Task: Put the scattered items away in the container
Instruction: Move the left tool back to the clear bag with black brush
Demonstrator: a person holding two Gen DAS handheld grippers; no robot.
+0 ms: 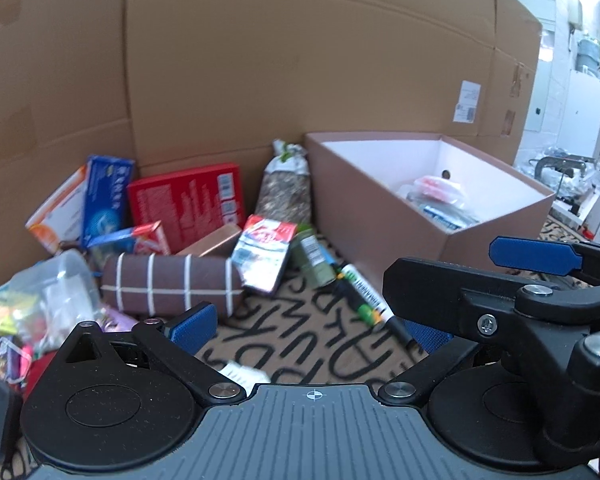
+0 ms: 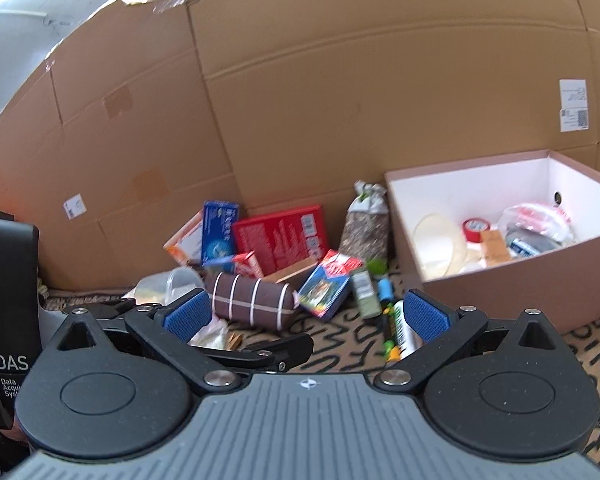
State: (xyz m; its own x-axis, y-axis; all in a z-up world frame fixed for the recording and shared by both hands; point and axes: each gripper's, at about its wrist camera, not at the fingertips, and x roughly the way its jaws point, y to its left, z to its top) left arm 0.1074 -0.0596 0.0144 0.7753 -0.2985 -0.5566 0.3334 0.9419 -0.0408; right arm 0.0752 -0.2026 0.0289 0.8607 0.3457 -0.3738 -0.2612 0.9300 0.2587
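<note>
Both wrist views look low across the mat point(image 1: 300, 344), sharing the box point(image 2: 500, 280) and cardboard wall point(image 2: 340, 100).

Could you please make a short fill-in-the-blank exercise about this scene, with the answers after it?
1. The pink box stands to the ____ of the scattered pile.
2. The brown roll is crossed by ____ stripes.
3. Both the left hand-held gripper and the right hand-held gripper are ____.
4. The red box leans against the ____ wall.

Answers: right; white; open; cardboard
</note>
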